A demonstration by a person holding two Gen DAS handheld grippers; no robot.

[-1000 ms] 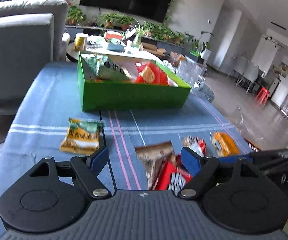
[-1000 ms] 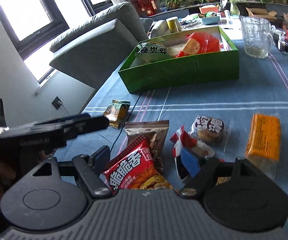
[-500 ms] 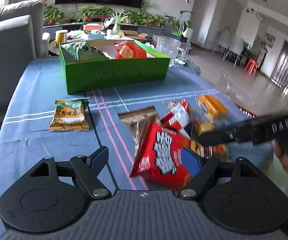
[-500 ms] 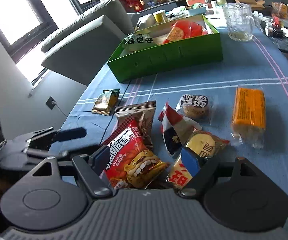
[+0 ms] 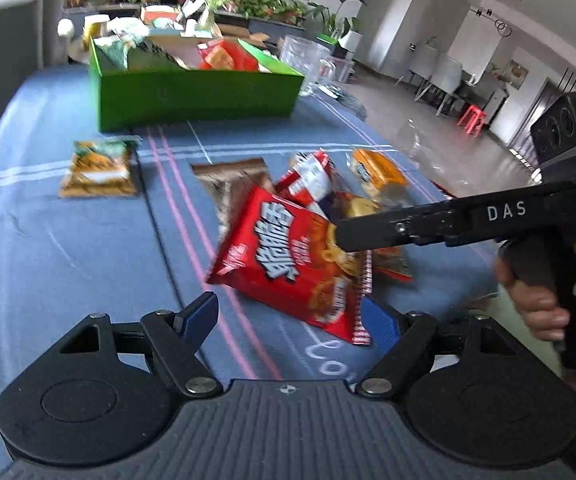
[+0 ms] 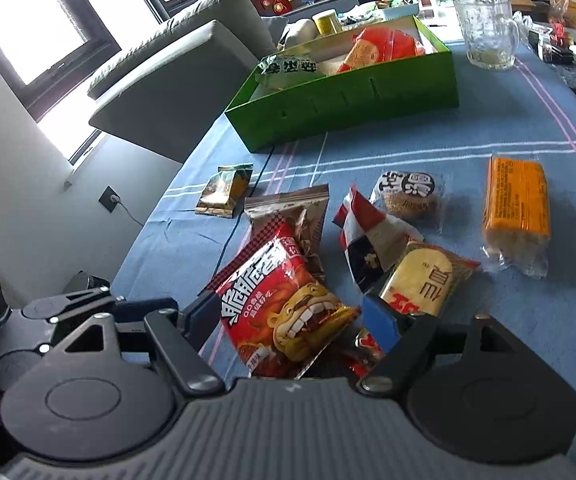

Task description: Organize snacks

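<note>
A green box (image 5: 195,94) (image 6: 352,100) with snack bags in it stands at the far side of the blue tablecloth. Loose snacks lie in front of it. A red chip bag (image 5: 288,264) (image 6: 283,312) lies between the wide-open fingers of my right gripper (image 6: 292,316), whose side arm shows in the left wrist view (image 5: 428,228). My left gripper (image 5: 292,316) is open and empty, just in front of the red bag. Whether the right fingers touch the bag I cannot tell.
A yellow-green packet (image 5: 97,168) (image 6: 223,190) lies apart at the left. A brown bag (image 6: 288,216), a red-white wrapper (image 6: 372,236), a round cake packet (image 6: 408,196), a yellow biscuit pack (image 6: 424,280) and an orange pack (image 6: 516,212) lie around. A glass mug (image 6: 488,32) stands beside the box.
Both grippers pulled back and shifted; the red chip bag now sits deeper between the right gripper's fingers and closer to the left gripper. Both stay open.
</note>
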